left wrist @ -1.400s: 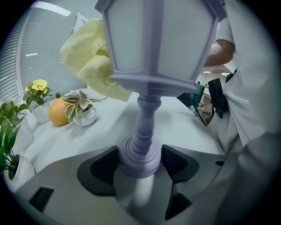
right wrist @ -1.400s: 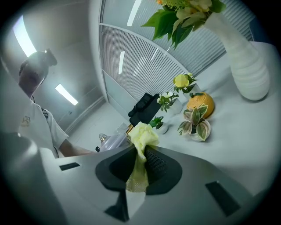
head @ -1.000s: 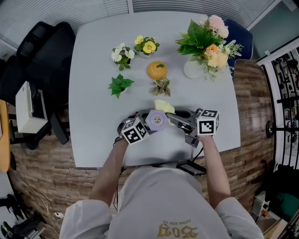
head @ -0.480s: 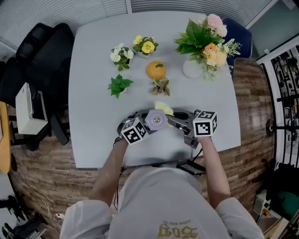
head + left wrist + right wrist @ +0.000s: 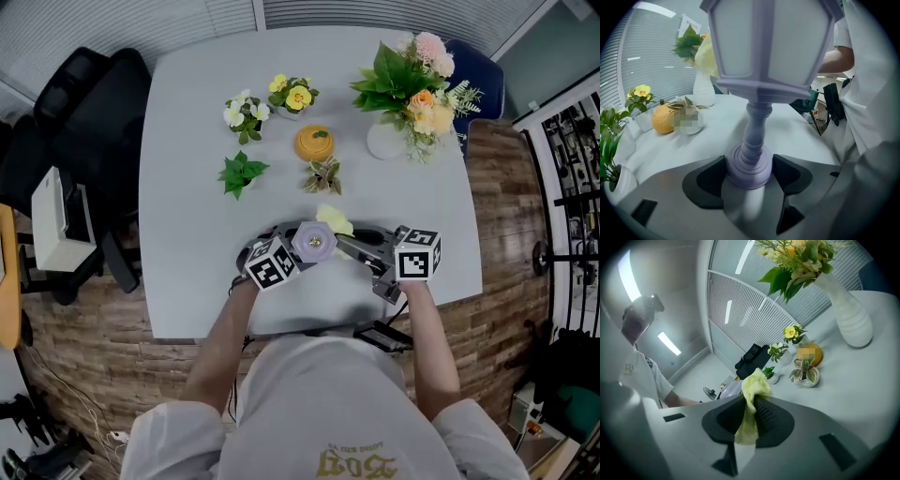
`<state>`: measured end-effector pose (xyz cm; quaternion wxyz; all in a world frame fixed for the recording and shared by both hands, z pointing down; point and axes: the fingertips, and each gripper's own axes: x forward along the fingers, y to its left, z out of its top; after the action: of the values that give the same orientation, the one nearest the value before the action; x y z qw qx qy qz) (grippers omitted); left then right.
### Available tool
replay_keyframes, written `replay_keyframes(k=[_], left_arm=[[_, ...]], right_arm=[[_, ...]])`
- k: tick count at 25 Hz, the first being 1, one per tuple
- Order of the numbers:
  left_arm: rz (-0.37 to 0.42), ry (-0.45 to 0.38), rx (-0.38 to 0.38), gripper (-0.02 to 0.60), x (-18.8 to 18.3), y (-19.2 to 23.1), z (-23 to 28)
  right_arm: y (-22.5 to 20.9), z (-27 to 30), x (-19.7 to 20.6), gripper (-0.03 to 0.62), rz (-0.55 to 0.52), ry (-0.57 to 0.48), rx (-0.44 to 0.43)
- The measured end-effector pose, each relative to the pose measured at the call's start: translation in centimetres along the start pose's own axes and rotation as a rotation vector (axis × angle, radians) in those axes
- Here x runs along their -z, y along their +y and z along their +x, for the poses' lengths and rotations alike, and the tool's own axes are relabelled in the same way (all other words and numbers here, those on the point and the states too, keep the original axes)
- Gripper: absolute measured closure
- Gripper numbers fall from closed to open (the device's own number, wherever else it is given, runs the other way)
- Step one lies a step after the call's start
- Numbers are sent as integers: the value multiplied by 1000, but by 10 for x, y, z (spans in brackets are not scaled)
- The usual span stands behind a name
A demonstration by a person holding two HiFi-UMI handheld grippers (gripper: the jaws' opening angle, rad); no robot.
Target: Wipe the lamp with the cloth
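A lilac lantern-shaped lamp (image 5: 314, 242) stands near the table's front edge; its round foot (image 5: 749, 168) sits between the pads of my left gripper (image 5: 749, 172), which is shut on it. The lamp's shade (image 5: 768, 42) fills the top of the left gripper view. My right gripper (image 5: 751, 417) is shut on a pale yellow cloth (image 5: 753, 390). In the head view the cloth (image 5: 336, 221) lies against the lamp's far right side, with the right gripper (image 5: 361, 246) just right of the lamp.
On the grey table (image 5: 187, 141) stand a white vase of flowers (image 5: 408, 84), an orange pumpkin-like ornament (image 5: 315, 141), and several small potted plants (image 5: 240, 172). A black chair (image 5: 89, 103) is at the left, a blue chair (image 5: 480, 70) at the far right.
The right gripper and the cloth have shifted slightly along the lamp's far right side. The left gripper and the lamp have stayed in place.
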<state>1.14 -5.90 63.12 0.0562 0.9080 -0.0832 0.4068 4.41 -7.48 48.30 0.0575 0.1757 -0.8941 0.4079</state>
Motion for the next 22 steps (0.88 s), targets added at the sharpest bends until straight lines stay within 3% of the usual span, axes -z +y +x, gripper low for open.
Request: replay_keyframes(k=[14,22], left_arm=[[1,1,-2,268,1,0,1],[0,0,-2,268,0,0,1]], right_arm=[[-7,4,14,537,24,18,47],[2,-3,11,537,23,-3,24]])
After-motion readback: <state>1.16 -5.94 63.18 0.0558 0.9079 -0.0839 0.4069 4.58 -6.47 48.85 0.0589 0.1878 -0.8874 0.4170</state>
